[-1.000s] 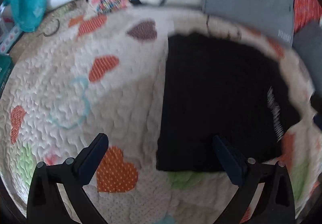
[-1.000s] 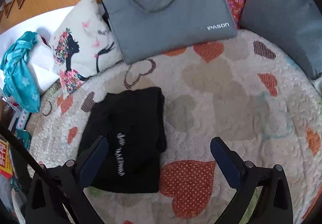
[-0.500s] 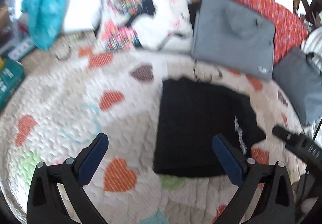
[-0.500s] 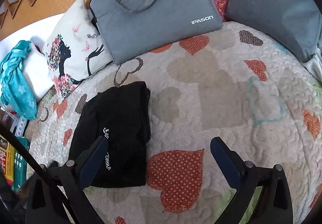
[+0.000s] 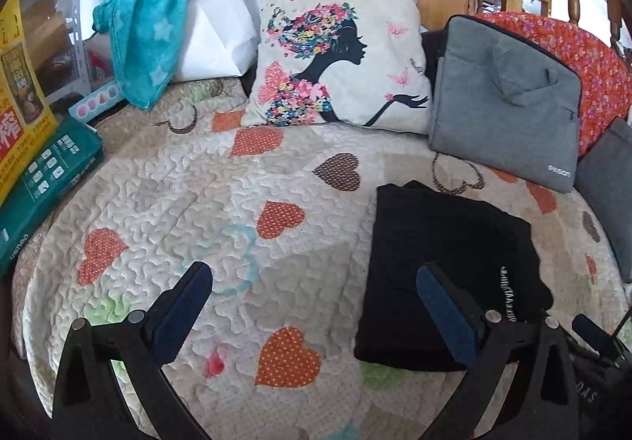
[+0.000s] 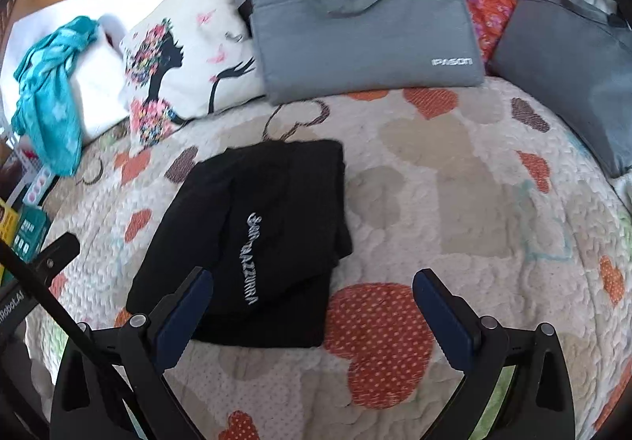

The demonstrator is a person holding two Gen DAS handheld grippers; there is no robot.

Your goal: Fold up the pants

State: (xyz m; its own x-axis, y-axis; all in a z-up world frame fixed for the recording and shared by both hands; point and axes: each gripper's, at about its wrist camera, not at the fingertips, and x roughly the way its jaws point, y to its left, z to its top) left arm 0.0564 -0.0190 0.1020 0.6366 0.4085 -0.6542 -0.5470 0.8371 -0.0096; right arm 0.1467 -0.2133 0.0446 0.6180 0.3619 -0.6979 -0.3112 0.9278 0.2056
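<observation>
Already pants (image 6: pixel 252 238) lie folded, compact black stack on quilted bed (image 5: pixel 166 203), near grey laptop bag (image 6: pixel 363 21). Both hand-held grippers, left (image 5: pixel 312 305) and right (image 6: pixel 312 305), spread wide, holding nothing. Risk: top layer sits skewed, right edge bulging; stray finger brushing it likely unravels fold.

"IPASON" on grey laptop bag (image 6: pixel 363 21); illegible white lettering on black pants (image 6: pixel 252 226).

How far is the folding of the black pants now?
Looks done: the black fabric pants lie on the heart-patterned quilt as a compact folded rectangle. In hand: nothing; the left gripper and the right gripper are both open and empty. Left: at most tidying the uneven right edge.
</observation>
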